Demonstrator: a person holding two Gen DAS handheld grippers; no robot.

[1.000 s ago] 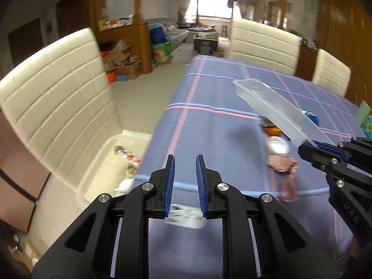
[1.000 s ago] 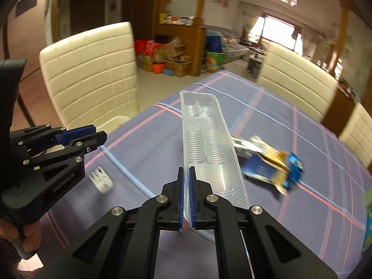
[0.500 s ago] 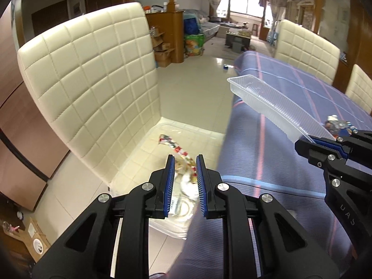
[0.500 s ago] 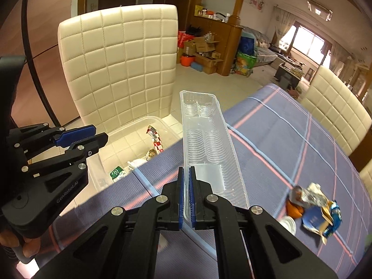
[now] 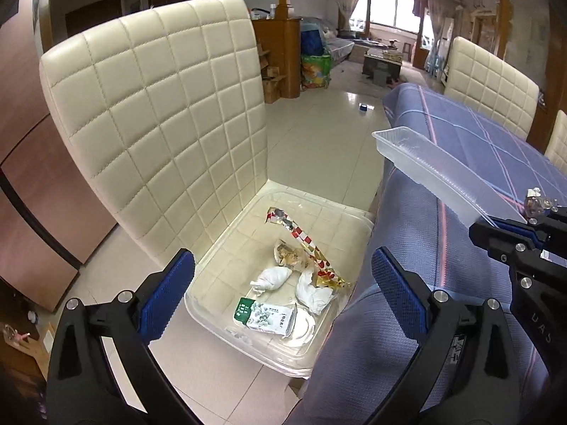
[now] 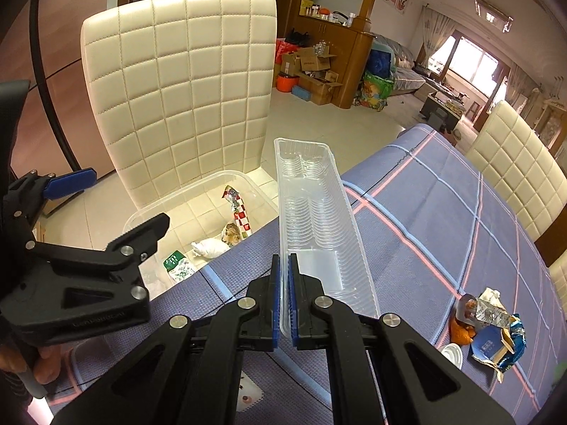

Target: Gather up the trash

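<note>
A clear plastic bin (image 5: 226, 333) sits on the seat of a cream chair beside the table; it also shows in the right wrist view (image 6: 141, 212). In it lie a green-white packet (image 5: 264, 315), white tissues and a red-white wrapper. My left gripper (image 5: 280, 294) is open and empty above the bin. My right gripper (image 6: 283, 297) is shut on the edge of a long clear plastic tray (image 6: 312, 226), held over the table's edge; the tray also shows in the left wrist view (image 5: 436, 170).
The cream chair back (image 5: 156, 113) rises behind the bin. The table wears a blue striped cloth (image 6: 425, 219). Crumpled wrappers, an orange scrap and a white lid (image 6: 489, 333) lie at the table's right. More cream chairs stand on the far side.
My left gripper moved off the table to above the bin and opened; the packet it held now lies in the bin. My right gripper carried the tray toward the table's edge.
</note>
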